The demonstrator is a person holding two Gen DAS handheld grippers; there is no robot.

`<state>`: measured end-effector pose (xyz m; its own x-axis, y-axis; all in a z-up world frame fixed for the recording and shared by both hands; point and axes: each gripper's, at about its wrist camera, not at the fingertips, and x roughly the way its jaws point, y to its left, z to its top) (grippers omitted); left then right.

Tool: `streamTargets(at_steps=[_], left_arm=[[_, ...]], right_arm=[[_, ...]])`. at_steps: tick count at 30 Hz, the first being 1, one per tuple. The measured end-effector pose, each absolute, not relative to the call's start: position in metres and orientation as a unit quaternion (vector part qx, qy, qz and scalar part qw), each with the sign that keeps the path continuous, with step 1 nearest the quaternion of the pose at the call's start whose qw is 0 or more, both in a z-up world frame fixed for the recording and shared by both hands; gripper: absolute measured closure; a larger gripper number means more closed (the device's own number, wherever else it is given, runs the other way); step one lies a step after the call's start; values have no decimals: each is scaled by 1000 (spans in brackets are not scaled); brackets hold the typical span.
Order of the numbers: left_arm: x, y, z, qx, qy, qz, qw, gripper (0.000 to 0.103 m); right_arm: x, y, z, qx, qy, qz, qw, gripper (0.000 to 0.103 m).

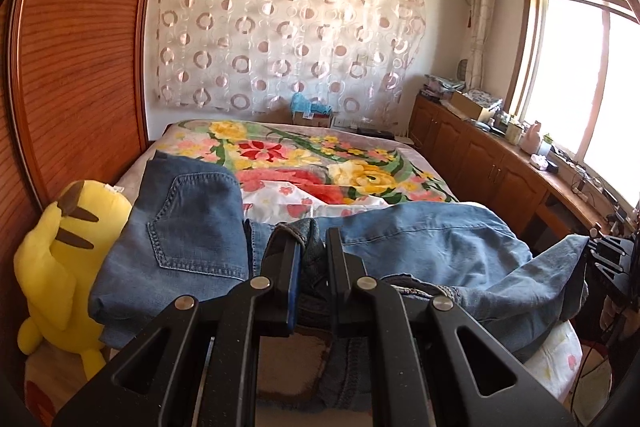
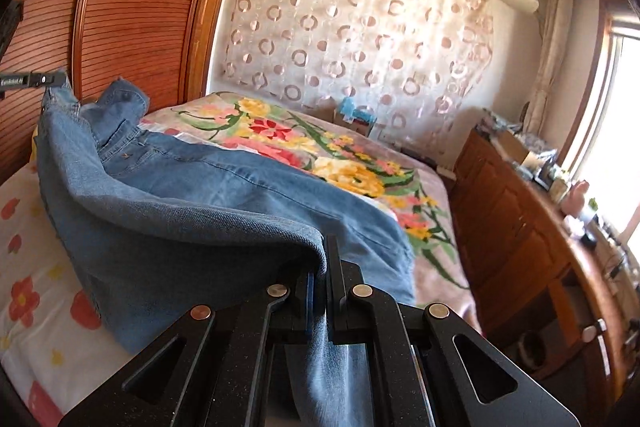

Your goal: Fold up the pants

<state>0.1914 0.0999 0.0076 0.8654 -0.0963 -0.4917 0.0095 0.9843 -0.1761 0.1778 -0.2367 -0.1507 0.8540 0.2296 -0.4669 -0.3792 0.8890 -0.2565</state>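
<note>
While both tools hold cloth, the pants [image 2: 192, 195], one pair of blue jeans, hang strung between them above the near end of the bed [image 2: 360, 147]. Long axis runs across the bed's near end, side to side. The waist end, with a back pocket showing, drapes down toward the yellow plush toy [image 1: 68, 259]; the leg end sags on the side away from the toy.

Left tool [image 1: 312, 251]: jaws pressed nearly together, pinching a thick bunch of denim near the waistband. Right tool [image 2: 318, 267]: jaws pressed together on a folded leg edge, cloth trailing down between them.

Judgement: the coming move turns on this span. The leg end is in the right tool and the waist end in the left, so either end can be carried along the long axis onto the other.

Count: one pair of pants, two tools, one plush toy beside the bed's near corner, one bed with a floral blanket [image 1: 320, 155].
</note>
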Motion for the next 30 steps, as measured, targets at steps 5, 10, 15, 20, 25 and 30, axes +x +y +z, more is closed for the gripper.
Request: streamTargets(at_steps=[5,10,15,20,25,30], left_arm=[[208,107,17,-97,251,-35,962,91],[229,116,29,-96,238,-33,966,91],[260,124,23,-97,247,-23,964,91],[285,131,5,-103,267,-16,958,91],[300,135,-10,-103,280,-11,954,91],[311,137,-22,-93,295,-6,951,90]], right_arm=[[194,-242,-125,-161,196,161,954,99],[209,-239,-100,-172,168,155,958,99],[247,-215,-115,-191,171,143,956,99],[287,-192,-135,-219,182,130,950,99],[326,-171,-147,-230,195,124,945,99],[358,-156,-152,-245,213,125,937,99]])
